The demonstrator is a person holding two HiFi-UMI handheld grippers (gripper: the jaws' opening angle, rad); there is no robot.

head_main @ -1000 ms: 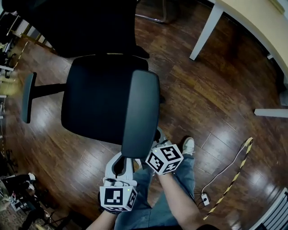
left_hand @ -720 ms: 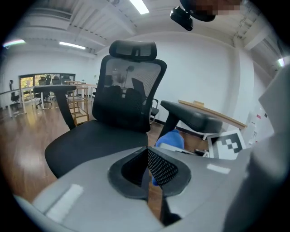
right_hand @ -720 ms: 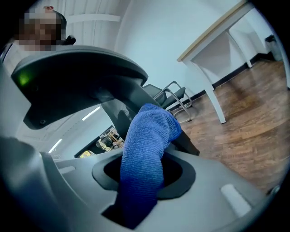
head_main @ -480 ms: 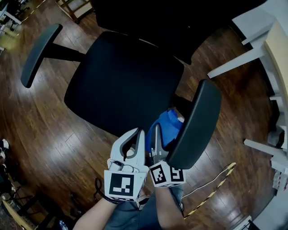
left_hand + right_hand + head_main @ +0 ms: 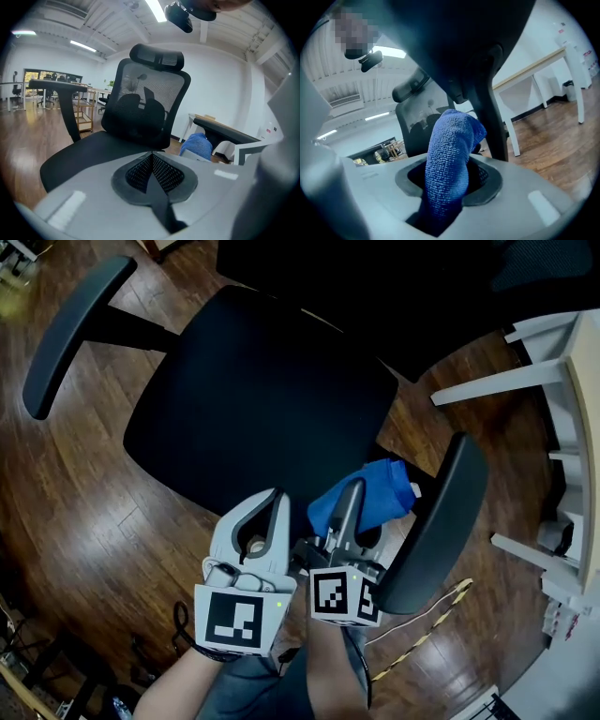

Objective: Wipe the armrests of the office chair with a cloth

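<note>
Right gripper [image 5: 347, 504]: clenched on the blue cloth [image 5: 367, 495]. In the right gripper view a fold stands straight up out of the jaws.
Left gripper [image 5: 269, 507]: jaws pressed together with nothing between them. It sits just beside the right gripper, at its 9 o'clock.
Cloth position: at 12 o'clock of the right gripper, in the gap between the seat [image 5: 253, 399] and the right armrest [image 5: 433, 521]. The pad's underside and post loom right over it. Contact can't be resolved.
Change: a second ago no cloth showed. Half a second ago it was tucked at the pad's inner edge. Now more of it is exposed and reaches toward the post.
Reading: likely working the inner side or underside of this armrest.
Left armrest [image 5: 70, 334]: at 10 o'clock, well apart, presumably still to wipe.
</note>
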